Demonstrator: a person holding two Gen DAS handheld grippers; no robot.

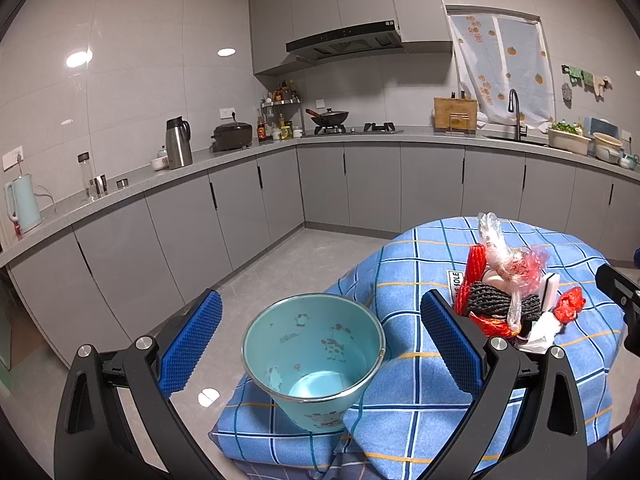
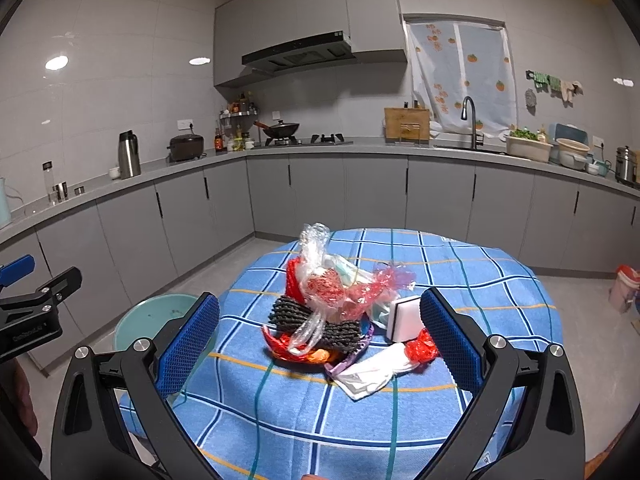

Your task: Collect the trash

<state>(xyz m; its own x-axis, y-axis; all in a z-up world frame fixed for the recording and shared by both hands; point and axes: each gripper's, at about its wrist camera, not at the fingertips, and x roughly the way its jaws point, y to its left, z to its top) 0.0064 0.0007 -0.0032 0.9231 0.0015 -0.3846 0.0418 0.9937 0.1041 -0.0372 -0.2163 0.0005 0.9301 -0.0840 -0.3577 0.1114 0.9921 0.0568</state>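
While both the left gripper [image 1: 320, 344] and right gripper [image 2: 320, 340] gape empty, the right should pinch 1 piece off the trash pile [image 2: 332, 312] at frame centre, then carry it to the bucket [image 1: 314, 364].

Home kitchen (stove [image 1: 352, 130], sink faucet [image 1: 516, 114]).

A blue cloth [image 2: 460, 360] checked in white, navy, teal and orange lines covers the surface. At its left edge stands a pale teal bucket [image 1: 312, 364] printed with cartoon animals; the central litter pile [image 2: 340, 312] mixes red, clear, charcoal and white.
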